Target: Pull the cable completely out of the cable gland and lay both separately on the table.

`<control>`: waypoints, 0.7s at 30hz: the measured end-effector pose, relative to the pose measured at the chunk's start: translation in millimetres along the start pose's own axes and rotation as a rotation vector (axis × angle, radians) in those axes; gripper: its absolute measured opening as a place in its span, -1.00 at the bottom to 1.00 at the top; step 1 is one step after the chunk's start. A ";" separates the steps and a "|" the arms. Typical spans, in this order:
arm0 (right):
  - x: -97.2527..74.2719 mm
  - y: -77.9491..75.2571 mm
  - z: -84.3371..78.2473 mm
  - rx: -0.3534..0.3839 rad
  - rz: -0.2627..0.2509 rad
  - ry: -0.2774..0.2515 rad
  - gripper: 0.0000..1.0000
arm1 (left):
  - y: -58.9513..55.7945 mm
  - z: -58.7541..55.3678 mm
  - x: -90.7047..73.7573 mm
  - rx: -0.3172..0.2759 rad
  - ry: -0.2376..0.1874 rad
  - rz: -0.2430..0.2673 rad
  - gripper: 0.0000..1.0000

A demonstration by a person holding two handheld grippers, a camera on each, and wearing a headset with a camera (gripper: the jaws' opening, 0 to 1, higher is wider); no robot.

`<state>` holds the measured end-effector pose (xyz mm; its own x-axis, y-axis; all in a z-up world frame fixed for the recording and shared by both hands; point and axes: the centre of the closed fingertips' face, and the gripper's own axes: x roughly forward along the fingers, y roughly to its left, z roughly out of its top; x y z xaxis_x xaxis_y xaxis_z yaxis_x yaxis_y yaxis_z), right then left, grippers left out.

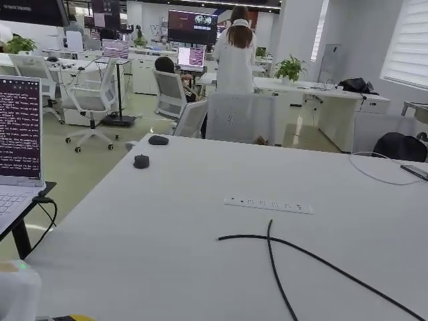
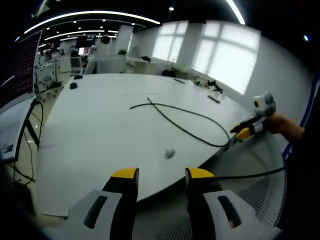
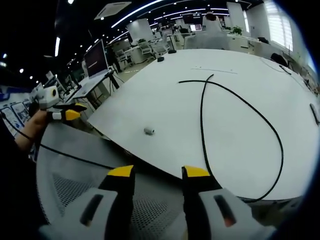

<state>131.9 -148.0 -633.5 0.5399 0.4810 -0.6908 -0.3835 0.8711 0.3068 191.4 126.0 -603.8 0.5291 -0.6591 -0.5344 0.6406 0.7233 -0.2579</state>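
**Head view.** Noted a black cable (image 1: 287, 249) lying loose on the white table (image 1: 167, 267), crossing over itself once and running off toward the near right. Logged a white power strip (image 1: 267, 205) flat on the top just beyond the crossing, apart from the cable. Farther back on the left, recorded a dark puck-like object (image 1: 141, 161) and a dark mouse-shaped object (image 1: 158, 140), both well apart from the cable. At the left margin, an open laptop (image 1: 19, 130) with its screen lit with text. In the background, a person in white (image 1: 235, 57) standing with back turned among desks and office chairs.

**Left gripper view.** Found the left gripper (image 2: 161, 174) held off the near edge of the table, above a grey mesh (image 2: 260, 195). Jaws parted, yellow-tipped, nothing between them. Cable gland (image 2: 170, 153) sitting on the table just inside the near edge: small, pale grey, detail not resolvable. Cable lying farther in, not touching the gland.

**Right gripper view.** Found the right gripper (image 3: 157, 172) off the table edge, over the mesh. Jaws spread, nothing in the gap. Gland on the table near the edge, left of the cable and apart from it. One cable strand running down to the right-hand jaw and out of sight behind it; contact not determinable. At far left, the left gripper held in a hand (image 3: 30, 127), off the table.
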 end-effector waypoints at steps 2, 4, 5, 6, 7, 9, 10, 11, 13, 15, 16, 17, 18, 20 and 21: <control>0.2 2.1 -1.0 -0.002 0.010 0.006 -0.22 | -1.1 1.4 -0.2 0.000 -0.003 -0.004 -0.24; -0.2 3.5 -1.6 -0.006 0.019 0.011 -0.22 | -2.4 1.6 -0.3 0.002 0.000 -0.013 -0.24; -0.5 4.8 -1.7 -0.008 0.026 0.013 -0.22 | -2.0 1.8 -0.8 0.005 0.001 -0.014 -0.24; -0.9 5.2 -1.5 -0.008 0.027 0.012 -0.22 | -1.6 2.3 -1.4 0.011 0.001 -0.011 -0.24; -1.2 5.5 -1.8 -0.008 0.028 0.013 -0.22 | -1.2 2.6 -2.2 0.012 0.001 -0.009 -0.23; -1.6 7.0 -2.4 -0.010 0.032 0.017 -0.22 | -0.1 2.5 -3.5 0.014 0.003 -0.005 -0.24; -1.8 7.9 -2.1 -0.011 0.033 0.017 -0.22 | 0.3 2.5 -4.2 0.011 0.001 -0.004 -0.24; -2.0 8.6 -1.9 -0.013 0.035 0.017 -0.22 | 0.2 2.3 -4.7 0.010 0.000 -0.004 -0.24; -2.2 9.2 -1.9 -0.016 0.037 0.019 -0.22 | -0.1 1.3 -5.5 0.010 0.002 -0.004 -0.24; -2.6 9.6 -1.6 -0.020 0.038 0.022 -0.22 | 0.4 0.6 -6.2 0.011 0.005 -0.004 -0.24; -2.8 9.9 -0.9 -0.021 0.038 0.020 -0.22 | 0.5 0.6 -6.7 0.010 0.004 -0.003 -0.24; -3.1 10.1 -0.6 -0.020 0.039 0.020 -0.22 | 0.2 0.8 -7.3 0.009 0.002 -0.004 -0.23; -3.3 10.1 -0.1 -0.022 0.039 0.019 -0.22 | 0.2 0.9 -7.7 0.009 0.002 -0.004 -0.24; -4.0 10.0 0.3 -0.025 0.038 0.020 -0.22 | 1.0 0.9 -9.2 0.010 0.002 0.001 -0.23; -4.3 9.9 0.5 -0.025 0.036 0.020 -0.22 | 1.3 0.7 -9.7 0.010 0.001 0.003 -0.23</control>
<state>126.1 -141.4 -627.1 0.5100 0.5099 -0.6928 -0.4215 0.8502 0.3155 187.5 133.2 -598.3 0.5302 -0.6569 -0.5361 0.6447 0.7230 -0.2483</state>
